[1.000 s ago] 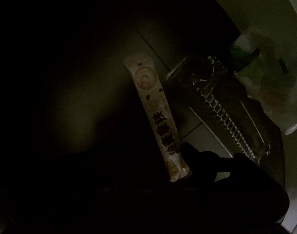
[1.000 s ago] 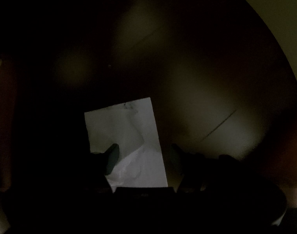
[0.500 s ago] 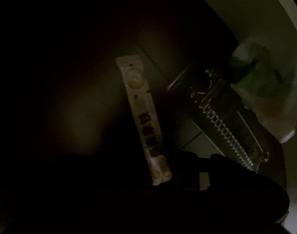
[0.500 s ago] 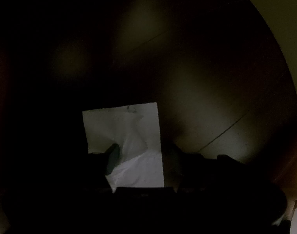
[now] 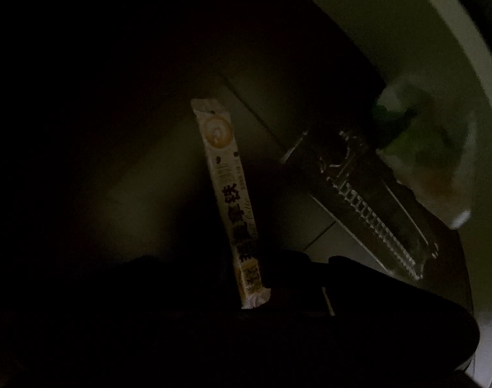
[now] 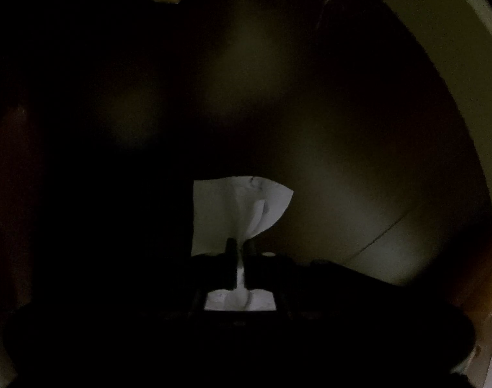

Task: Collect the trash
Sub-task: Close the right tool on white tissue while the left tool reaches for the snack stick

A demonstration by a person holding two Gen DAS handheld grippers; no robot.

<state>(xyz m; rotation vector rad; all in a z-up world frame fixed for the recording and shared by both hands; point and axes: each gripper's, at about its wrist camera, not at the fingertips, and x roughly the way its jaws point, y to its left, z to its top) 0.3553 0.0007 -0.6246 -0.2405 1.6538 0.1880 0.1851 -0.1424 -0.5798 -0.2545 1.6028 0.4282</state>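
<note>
White paper [image 6: 242, 213] is pinched and puckered between the shut jaws of the right gripper [image 6: 241, 252]. The left gripper [image 5: 255, 278], jaws just closing, clamps the lower end of a cream drink sachet [image 5: 228, 190]. Two pieces look collected; a clear plastic tray [image 5: 368, 203] and a crumpled wrapper [image 5: 423, 148] remain near the table's pale edge [image 5: 456, 64]. The dark tabletop elsewhere seems open.

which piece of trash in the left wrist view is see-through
The clear plastic tray, ridged and lying flat; the printed stick sachet is opaque, the bag only cloudy.
</note>
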